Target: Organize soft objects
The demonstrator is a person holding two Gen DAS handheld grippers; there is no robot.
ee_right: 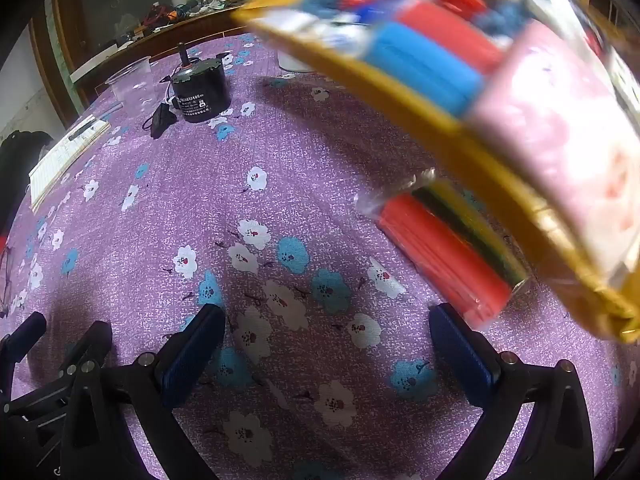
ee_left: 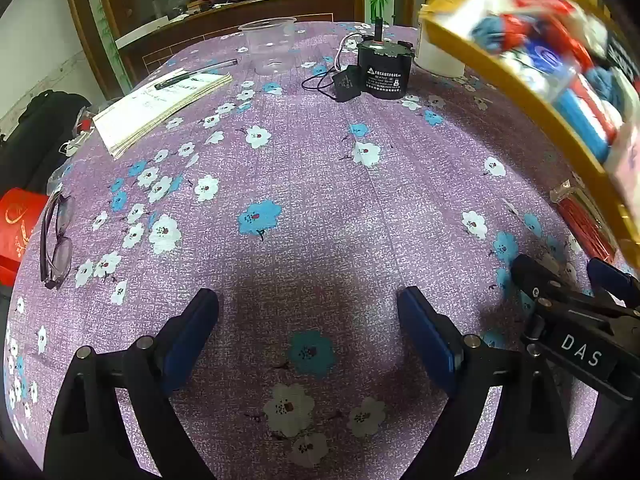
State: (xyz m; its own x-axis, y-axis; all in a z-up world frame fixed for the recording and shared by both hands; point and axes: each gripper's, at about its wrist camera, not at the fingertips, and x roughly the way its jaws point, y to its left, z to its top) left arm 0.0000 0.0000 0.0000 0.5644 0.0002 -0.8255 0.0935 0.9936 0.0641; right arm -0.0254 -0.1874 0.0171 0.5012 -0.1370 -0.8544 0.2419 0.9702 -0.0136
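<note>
Left cam: left gripper [ee_left: 308, 320] is spread wide with nothing in it, just flowered tablecloth [ee_left: 320, 184] between the fingers. Blurry yellow tray [ee_left: 532, 100] of soft stuff sits up and to their right.

Right cam: right gripper [ee_right: 326, 338] also wide open and empty. Packet of red strips [ee_right: 440, 252] lies just past its right finger, tray tilted above it.

Black tools [ee_left: 308, 320], blue pads [ee_left: 192, 328]

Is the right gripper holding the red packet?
No, the right gripper stands open over bare cloth, with the red packet lying beyond it.
</note>
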